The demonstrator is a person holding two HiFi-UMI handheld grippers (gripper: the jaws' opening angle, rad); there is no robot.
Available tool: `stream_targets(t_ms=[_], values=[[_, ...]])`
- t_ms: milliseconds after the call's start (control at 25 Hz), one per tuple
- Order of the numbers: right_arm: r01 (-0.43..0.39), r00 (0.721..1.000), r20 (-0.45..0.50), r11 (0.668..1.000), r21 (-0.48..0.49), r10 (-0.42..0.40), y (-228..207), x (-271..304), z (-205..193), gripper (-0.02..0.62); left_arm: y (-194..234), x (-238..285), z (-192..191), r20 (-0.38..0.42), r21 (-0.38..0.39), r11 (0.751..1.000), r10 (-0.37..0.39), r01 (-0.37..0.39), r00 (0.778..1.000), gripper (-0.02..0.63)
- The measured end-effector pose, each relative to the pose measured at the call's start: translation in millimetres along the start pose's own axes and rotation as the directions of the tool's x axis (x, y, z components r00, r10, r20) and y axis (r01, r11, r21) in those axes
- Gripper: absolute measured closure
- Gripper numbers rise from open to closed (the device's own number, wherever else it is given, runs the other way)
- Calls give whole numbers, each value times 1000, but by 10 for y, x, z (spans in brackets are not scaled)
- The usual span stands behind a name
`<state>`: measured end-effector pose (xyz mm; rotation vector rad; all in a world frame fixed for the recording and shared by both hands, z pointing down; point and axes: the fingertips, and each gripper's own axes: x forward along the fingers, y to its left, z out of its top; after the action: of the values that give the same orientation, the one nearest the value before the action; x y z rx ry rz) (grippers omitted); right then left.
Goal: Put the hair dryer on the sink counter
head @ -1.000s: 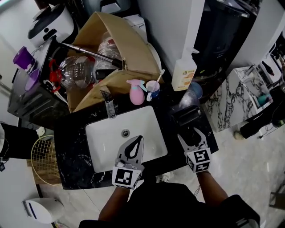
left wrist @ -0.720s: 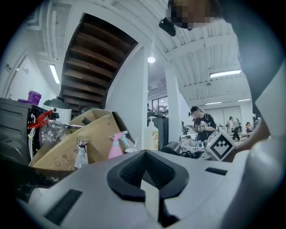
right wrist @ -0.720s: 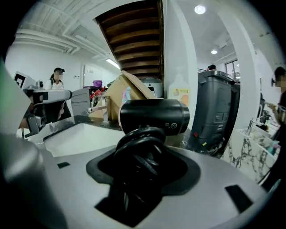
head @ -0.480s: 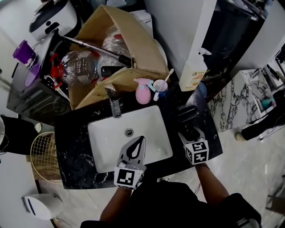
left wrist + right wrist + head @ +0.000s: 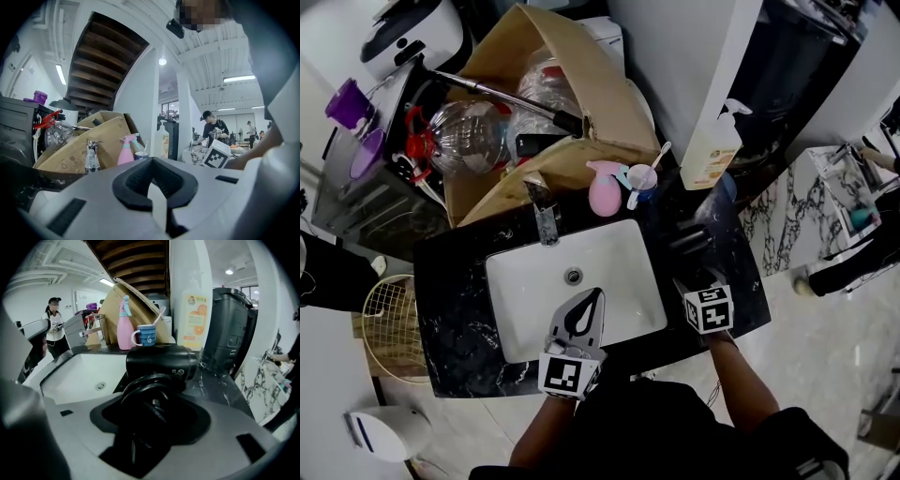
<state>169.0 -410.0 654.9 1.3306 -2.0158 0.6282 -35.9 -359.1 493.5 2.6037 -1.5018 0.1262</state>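
Observation:
The black hair dryer (image 5: 692,242) lies on the black marble sink counter (image 5: 459,300), right of the white basin (image 5: 534,291). Its barrel (image 5: 161,362) points across the right gripper view. Its handle, wrapped in coiled cord, runs back between the jaws. My right gripper (image 5: 698,279) (image 5: 154,401) is shut on that handle, low over the counter's front right part. My left gripper (image 5: 589,298) (image 5: 151,161) hovers over the basin's front edge, shut with nothing in it.
A chrome faucet (image 5: 546,217) stands behind the basin. A pink spray bottle (image 5: 605,192), a blue cup (image 5: 642,183) and a tall soap bottle (image 5: 712,145) line the back of the counter. A cluttered cardboard box (image 5: 553,94) rises behind. A wicker basket (image 5: 389,323) sits left.
My right gripper has moved a little farther in over the counter and tipped downward, still with the hair dryer in it. The left gripper has stayed over the basin.

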Motion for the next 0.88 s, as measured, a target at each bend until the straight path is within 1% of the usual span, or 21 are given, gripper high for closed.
stream_targets(t_ms=[120, 200, 280, 360, 480, 560, 600, 680, 720, 800, 880], values=[[18, 1000, 20, 1000, -10, -18, 8, -38, 47, 330, -10, -17, 1, -1, 0, 1000, -7, 7, 1000, 609], [25, 997, 71, 1000, -11, -25, 15, -135, 165, 330, -18, -32, 3, -2, -2, 1000, -7, 7, 1000, 609], [26, 991, 129, 1000, -17, -23, 32, -291, 332, 314, -35, -45, 9, -2, -4, 1000, -10, 10, 1000, 610], [27, 981, 194, 999, -39, -18, 68, -485, 535, 311, -50, -56, 43, 7, 0, 1000, -10, 10, 1000, 609], [33, 957, 291, 996, -85, -7, 143, -774, 840, 311, -78, -79, 109, 23, 1, 1000, -7, 7, 1000, 610], [54, 936, 353, 990, -132, -5, 213, -939, 1009, 311, -110, -106, 149, 28, -2, 1000, -5, 5, 1000, 609], [79, 923, 384, 983, -164, -11, 251, -1012, 1078, 311, -117, -123, 155, 29, -1, 1000, -2, 2, 1000, 609], [128, 895, 447, 968, -218, -18, 329, -1148, 1185, 311, -125, -152, 167, 29, 5, 1000, 9, -9, 1000, 609], [139, 877, 480, 963, -230, -13, 367, -1221, 1230, 311, -135, -166, 187, 32, 7, 1000, 13, -13, 999, 609], [140, 838, 546, 963, -230, 9, 438, -1381, 1311, 313, -163, -203, 242, 41, 12, 1000, 20, -20, 999, 610], [111, 794, 607, 974, -198, 32, 482, -1541, 1381, 328, -180, -241, 288, 53, 22, 999, 28, -29, 998, 609]])
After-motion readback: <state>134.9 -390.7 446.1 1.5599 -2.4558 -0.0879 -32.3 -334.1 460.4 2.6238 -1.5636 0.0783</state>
